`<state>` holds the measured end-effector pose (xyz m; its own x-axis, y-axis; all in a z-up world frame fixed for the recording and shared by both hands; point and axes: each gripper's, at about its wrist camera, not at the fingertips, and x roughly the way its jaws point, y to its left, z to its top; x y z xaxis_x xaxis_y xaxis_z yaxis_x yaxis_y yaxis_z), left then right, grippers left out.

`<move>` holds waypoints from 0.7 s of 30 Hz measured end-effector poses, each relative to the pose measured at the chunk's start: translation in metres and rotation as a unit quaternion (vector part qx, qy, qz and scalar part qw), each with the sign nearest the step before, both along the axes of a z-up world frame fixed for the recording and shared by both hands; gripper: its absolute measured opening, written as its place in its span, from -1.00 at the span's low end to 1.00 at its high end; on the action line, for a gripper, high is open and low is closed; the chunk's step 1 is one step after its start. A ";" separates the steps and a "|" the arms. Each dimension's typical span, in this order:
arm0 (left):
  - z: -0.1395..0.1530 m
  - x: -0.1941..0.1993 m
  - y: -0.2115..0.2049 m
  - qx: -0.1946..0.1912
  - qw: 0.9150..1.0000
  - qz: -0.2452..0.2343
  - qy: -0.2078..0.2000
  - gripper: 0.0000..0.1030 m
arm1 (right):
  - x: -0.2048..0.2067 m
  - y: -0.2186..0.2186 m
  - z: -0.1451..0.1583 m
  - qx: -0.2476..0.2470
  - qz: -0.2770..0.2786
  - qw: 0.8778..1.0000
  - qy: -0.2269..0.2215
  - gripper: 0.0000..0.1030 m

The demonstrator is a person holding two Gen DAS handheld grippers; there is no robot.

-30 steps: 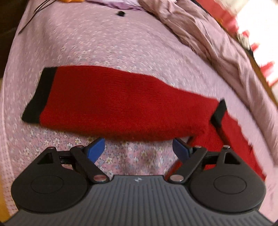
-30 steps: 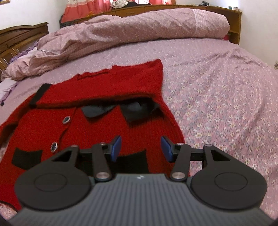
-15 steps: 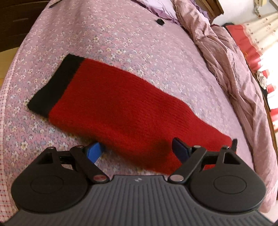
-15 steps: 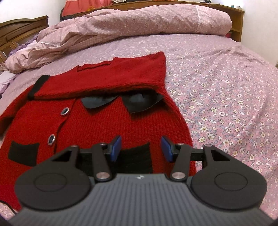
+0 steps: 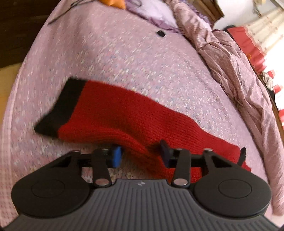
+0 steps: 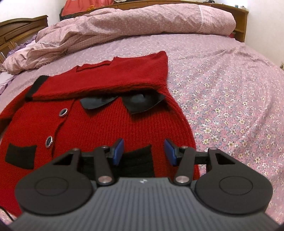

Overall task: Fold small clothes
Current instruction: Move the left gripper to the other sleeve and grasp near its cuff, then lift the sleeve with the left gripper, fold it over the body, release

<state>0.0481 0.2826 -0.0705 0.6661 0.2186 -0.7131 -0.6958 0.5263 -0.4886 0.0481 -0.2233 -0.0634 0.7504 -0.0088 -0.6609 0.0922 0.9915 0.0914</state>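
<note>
A red knit cardigan [image 6: 99, 124] with black collar, pockets and dark buttons lies flat on the bed, its far sleeve folded across the chest. In the left wrist view its other sleeve [image 5: 134, 117], red with a black cuff [image 5: 60, 110], stretches out over the sheet. My left gripper [image 5: 141, 154] is closing on that sleeve's near edge, and the knit bunches into a ridge between the blue pads. My right gripper [image 6: 143, 151] hovers open above the cardigan's hem and a black pocket [image 6: 136, 160], with nothing between its fingers.
A rumpled pink duvet [image 6: 124, 23] is piled along the far side of the bed, against a wooden headboard [image 6: 21, 23]. The floral sheet [image 6: 230, 99] stretches right of the cardigan. A small black object [image 5: 160, 33] and an orange item [image 5: 113, 2] lie far up the bed.
The left gripper's jaws have come much closer together around the sleeve's near edge, and the knit has bunched up between them. The right gripper has stayed in place.
</note>
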 end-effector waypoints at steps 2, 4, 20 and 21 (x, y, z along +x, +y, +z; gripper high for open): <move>0.011 0.001 0.000 0.031 0.999 -0.013 -0.009 -0.49 | -0.001 -0.001 0.001 0.005 0.002 1.000 -0.001 0.02; 0.024 0.005 0.004 0.046 0.998 -0.019 -0.030 -0.56 | -0.002 -0.002 0.001 0.008 0.004 1.000 -0.002 0.02; 0.178 0.086 -0.013 0.135 0.958 -0.123 -0.222 -0.71 | -0.004 -0.003 0.001 0.015 0.007 1.000 -0.003 0.02; 0.183 0.089 -0.023 0.132 0.954 -0.139 -0.229 -0.71 | -0.004 -0.003 0.001 0.015 0.007 1.000 -0.004 0.02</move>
<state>0.1374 0.2592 0.1128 0.9533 0.1203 -0.2769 -0.2567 0.8058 -0.5336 0.0438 -0.2263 -0.0626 0.7552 0.0210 -0.6552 0.0783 0.9895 0.1219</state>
